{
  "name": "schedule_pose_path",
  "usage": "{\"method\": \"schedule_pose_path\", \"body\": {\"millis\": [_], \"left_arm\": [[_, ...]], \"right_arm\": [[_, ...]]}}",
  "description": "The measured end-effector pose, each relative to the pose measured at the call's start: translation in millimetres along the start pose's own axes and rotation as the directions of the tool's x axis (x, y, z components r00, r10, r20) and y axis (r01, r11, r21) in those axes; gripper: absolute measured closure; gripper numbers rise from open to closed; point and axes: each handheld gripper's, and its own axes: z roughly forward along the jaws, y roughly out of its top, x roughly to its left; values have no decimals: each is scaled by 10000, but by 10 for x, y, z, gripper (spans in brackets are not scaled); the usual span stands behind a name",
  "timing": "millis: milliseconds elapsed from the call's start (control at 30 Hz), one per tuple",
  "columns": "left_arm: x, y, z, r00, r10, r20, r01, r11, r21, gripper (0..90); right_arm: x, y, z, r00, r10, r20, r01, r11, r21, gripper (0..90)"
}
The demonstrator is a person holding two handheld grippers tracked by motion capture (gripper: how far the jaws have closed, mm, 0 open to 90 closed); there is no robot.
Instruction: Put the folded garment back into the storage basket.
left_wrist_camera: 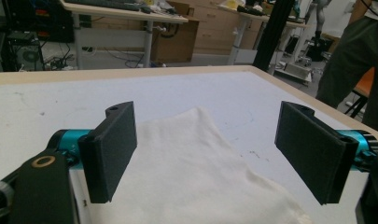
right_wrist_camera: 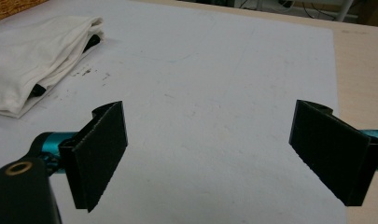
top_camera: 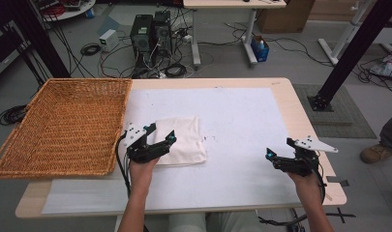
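Cluttered lab floor behind: two dark computer towers (top_camera: pixel 150 33), coils of cable, desk legs. Nearer, one wooden table (top_camera: pixel 307 125) topped by one white sheet (top_camera: pixel 242 121), lightly smudged and speckled. One wicker basket (top_camera: pixel 67 128) at the table's left edge, overhanging it a little. One folded white cloth (top_camera: pixel 181 140) flat on the sheet, just right of the basket. Same cloth (right_wrist_camera: pixel 35 56) at upper left in the right gripper view, with something dark between its layers at the open edge; hard to tell what.

Two grippers, one per hand. Left gripper (top_camera: pixel 161 136) at the cloth's near left corner, jaws released and spread wide. Seen through the left gripper view, cloth (left_wrist_camera: pixel 191 172) lying between and below the two black pads (left_wrist_camera: pixel 114 149), neither pad pressing on it; contact with the underside of the jaws not clear from this angle. Right gripper (top_camera: pixel 279 149) well apart from the cloth, near the table's right edge, over bare sheet. Also released, jaws wide, nothing between the pads (right_wrist_camera: pixel 102 144).

One bystander's shoe and trouser leg (top_camera: pixel 384 142) at far right on the floor.
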Motion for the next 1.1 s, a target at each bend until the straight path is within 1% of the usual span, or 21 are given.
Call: {"method": "schedule_pose_path", "body": {"millis": [33, 100, 200, 333, 367, 467, 533, 600, 633, 667, 700, 767, 800, 833, 900, 933, 967, 1000, 1033, 1067, 1100], "left_arm": [[-1, -3, 12, 10000, -1, 3, 1, 10000, 65, 208], [2, -10, 44, 9999, 63, -145, -59, 9996, 258, 208], [52, -30, 107, 9994, -72, -328, 93, 9978, 653, 208], [125, -80, 209, 9969, -295, -729, 387, 9910, 1280, 208], [140, -94, 233, 9963, -288, -804, 403, 9885, 1461, 208], [176, -135, 296, 9941, -250, -1059, 462, 9782, 2023, 208], [211, -165, 334, 9928, -366, -1144, 626, 9706, 2322, 208], [246, -197, 367, 9903, -247, -1369, 600, 9638, 2597, 208], [259, -214, 385, 9891, -322, -1439, 705, 9605, 2693, 209], [272, -228, 399, 9889, -289, -1457, 697, 9565, 2834, 208], [279, -241, 413, 9881, -142, -1530, 599, 9525, 2985, 209], [295, -259, 437, 9852, 80, -1712, 494, 9433, 3283, 212], [304, -270, 448, 9840, 77, -1781, 540, 9393, 3387, 213], [315, -286, 461, 9825, 123, -1857, 559, 9321, 3580, 212], [324, -310, 480, 9815, 116, -1911, 632, 9226, 3807, 213], [327, -318, 487, 9801, 219, -1974, 596, 9156, 3975, 213], [328, -328, 497, 9791, 241, -2020, 610, 9126, 4042, 213], [331, -334, 506, 9782, 219, -2065, 671, 9078, 4140, 213], [337, -340, 514, 9762, 233, -2155, 711, 9046, 4202, 214], [345, -347, 519, 9748, 121, -2228, 847, 9038, 4194, 214], [353, -357, 526, 9753, -78, -2208, 1020, 9025, 4185, 214]], "right_arm": [[1, -3, -9, 10000, -7, 2, 7, 10000, 7, 110], [-2, -9, -20, 10000, 4, 44, -4, 10000, -4, 110], [-9, -19, -29, 10000, 59, 60, -59, 10000, -12, 110], [-16, -18, -25, 10000, 43, 82, -43, 10000, 46, 110], [-23, -17, -19, 9999, 53, 96, -53, 10000, 21, 110], [-37, -26, 11, 9999, 68, 90, -69, 9999, 105, 110], [-29, -36, 37, 9999, 89, 68, -91, 9998, 187, 110], [-20, -40, 56, 10000, 49, 49, -50, 9998, 217, 110], [-16, -40, 65, 10000, 24, 35, -24, 9997, 233, 110], [-10, -40, 70, 10000, 33, 29, -34, 9997, 250, 110], [-7, -40, 75, 10000, 1, 4, -1, 9997, 236, 110], [4, -35, 80, 10000, -64, -6, 64, 9995, 314, 110], [4, -32, 83, 9999, -133, -26, 134, 9993, 341, 110], [10, -27, 84, 9999, -152, -47, 154, 9993, 350, 110], [25, -16, 75, 9998, -198, -66, 200, 9993, 324, 110], [34, -11, 70, 9997, -212, -95, 215, 9993, 312, 110], [41, -8, 70, 9996, -252, -103, 255, 9993, 285, 110], [48, -8, 71, 9996, -253, -149, 257, 9993, 285, 110], [52, -8, 75, 9996, -249, -154, 253, 9992, 303, 110], [52, -10, 80, 9995, -271, -169, 277, 9990, 363, 110], [51, -11, 88, 9995, -254, -169, 260, 9989, 391, 110]]}}
